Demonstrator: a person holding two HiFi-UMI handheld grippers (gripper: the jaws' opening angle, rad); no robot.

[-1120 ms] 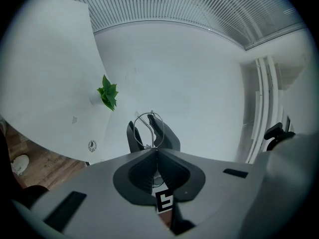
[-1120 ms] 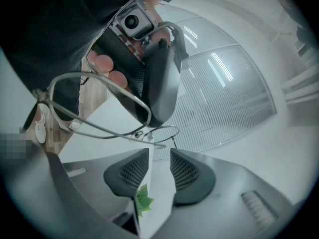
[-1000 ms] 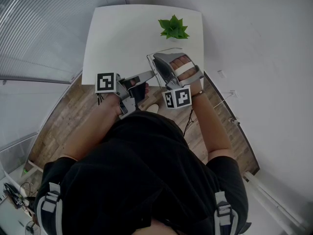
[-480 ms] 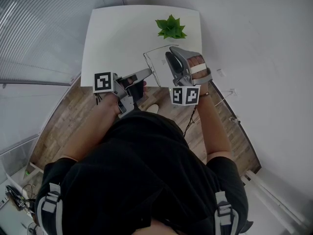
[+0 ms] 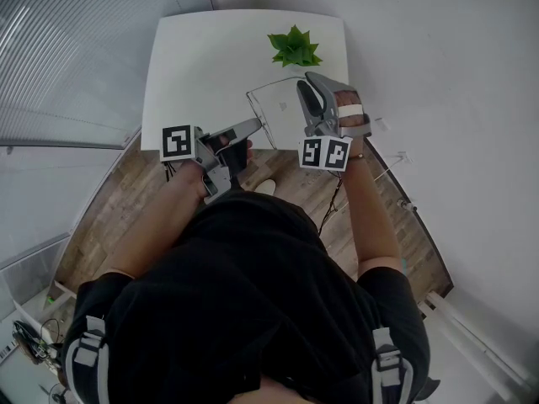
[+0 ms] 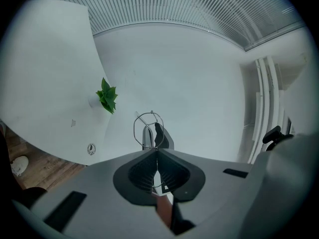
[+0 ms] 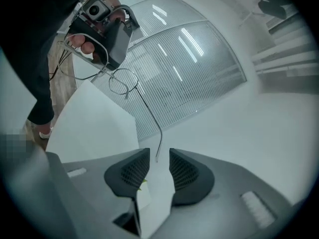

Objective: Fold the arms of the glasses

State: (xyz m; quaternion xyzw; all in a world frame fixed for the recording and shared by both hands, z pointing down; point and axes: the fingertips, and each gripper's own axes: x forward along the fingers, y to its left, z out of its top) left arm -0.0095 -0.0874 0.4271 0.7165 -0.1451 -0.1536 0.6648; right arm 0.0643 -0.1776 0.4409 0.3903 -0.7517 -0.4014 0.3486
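Thin wire-framed glasses point(image 5: 249, 95) hang in the air over the near edge of the white table point(image 5: 194, 66). My left gripper point(image 5: 258, 124) is shut on the frame. In the left gripper view point(image 6: 156, 156) one round lens ring point(image 6: 148, 128) stands just past the closed jaws. My right gripper point(image 5: 306, 88) is open, to the right of the glasses. In the right gripper view point(image 7: 159, 166) a long thin arm point(image 7: 147, 114) runs from the lens point(image 7: 123, 81) down to just in front of the gap. The arm's tip is not clamped.
A small green plant point(image 5: 295, 47) stands at the far right of the table and also shows in the left gripper view point(image 6: 107, 96). Wood floor point(image 5: 109, 200) lies below the near edge. Window blinds point(image 5: 76, 49) line the left side.
My right gripper has moved right and a little farther away from the left one. One arm of the glasses now reaches out toward it. The left gripper has stayed put.
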